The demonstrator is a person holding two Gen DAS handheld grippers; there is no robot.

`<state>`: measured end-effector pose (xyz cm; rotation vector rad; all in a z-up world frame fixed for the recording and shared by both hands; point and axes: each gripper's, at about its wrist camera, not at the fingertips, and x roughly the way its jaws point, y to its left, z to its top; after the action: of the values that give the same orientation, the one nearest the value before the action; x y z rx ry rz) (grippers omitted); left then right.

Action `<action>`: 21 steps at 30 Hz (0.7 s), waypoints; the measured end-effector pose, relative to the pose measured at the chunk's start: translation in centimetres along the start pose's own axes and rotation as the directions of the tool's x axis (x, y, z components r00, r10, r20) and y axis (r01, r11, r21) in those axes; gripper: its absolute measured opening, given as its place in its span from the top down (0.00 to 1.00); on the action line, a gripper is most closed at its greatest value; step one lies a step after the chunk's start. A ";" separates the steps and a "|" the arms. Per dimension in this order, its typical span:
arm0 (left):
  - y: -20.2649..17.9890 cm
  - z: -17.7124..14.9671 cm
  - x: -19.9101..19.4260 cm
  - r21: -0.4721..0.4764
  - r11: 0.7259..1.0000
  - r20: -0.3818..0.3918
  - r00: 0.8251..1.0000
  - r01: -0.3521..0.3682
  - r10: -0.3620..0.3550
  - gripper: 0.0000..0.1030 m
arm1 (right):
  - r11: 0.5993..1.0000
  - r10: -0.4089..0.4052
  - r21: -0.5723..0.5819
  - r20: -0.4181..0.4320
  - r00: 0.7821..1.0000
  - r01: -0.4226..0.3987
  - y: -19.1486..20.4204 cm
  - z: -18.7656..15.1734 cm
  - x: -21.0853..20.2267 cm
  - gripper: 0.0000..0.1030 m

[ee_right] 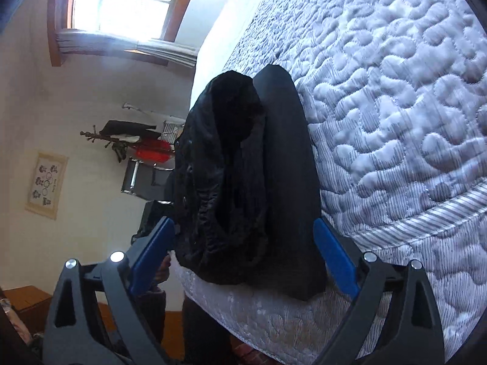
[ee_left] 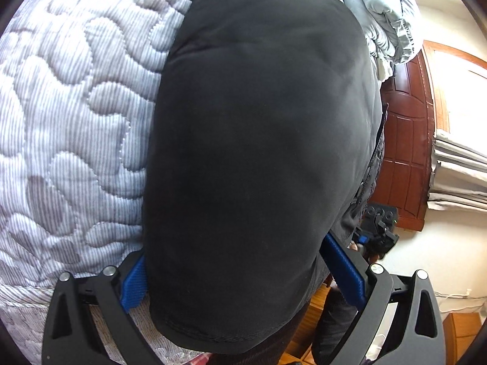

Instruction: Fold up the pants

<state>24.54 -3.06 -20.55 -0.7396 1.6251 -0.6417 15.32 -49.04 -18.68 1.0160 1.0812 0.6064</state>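
Black pants (ee_left: 258, 140) lie on a quilted striped bedspread (ee_left: 76, 91), one end hanging over the bed's edge. My left gripper (ee_left: 234, 248) is open, its blue pads (ee_left: 134, 283) wide apart on either side of that smooth end. In the right wrist view the pants (ee_right: 243, 176) form a folded bundle, with a crumpled waist part on the left and a smooth leg on the right. My right gripper (ee_right: 243, 223) stands open around the bundle's near end at the edge of the bedspread (ee_right: 395, 106). Its pads (ee_right: 333, 261) do not press the cloth.
A folded grey duvet (ee_left: 380, 9) lies at the bed's far end. A dark wooden door (ee_left: 404, 140) and wooden floor (ee_left: 307, 328) are beside the bed. A window (ee_right: 121, 0), a coat rack (ee_right: 121, 140) and a wall picture (ee_right: 45, 182) are across the room.
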 end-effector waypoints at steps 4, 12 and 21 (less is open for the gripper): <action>0.2 0.4 0.1 -0.007 1.000 -0.027 1.000 0.010 -0.011 0.03 | 0.999 0.040 0.024 -0.078 0.996 -0.038 -1.5 1.2 1.0 0.09; 0.5 0.6 0.4 -0.014 1.000 -0.047 0.999 0.018 -0.019 0.03 | 0.999 0.031 -0.018 -0.155 0.987 -0.034 -1.8 3.0 2.7 0.08; 1.0 0.7 -0.1 -0.005 0.999 -0.021 0.999 0.037 -0.037 0.04 | 0.991 0.005 -0.129 -0.221 0.975 -0.035 0.8 3.8 6.1 0.02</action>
<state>25.10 -2.34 -21.29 -0.7700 1.6357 -0.6740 21.20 -45.06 -20.12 0.8589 1.2085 0.8113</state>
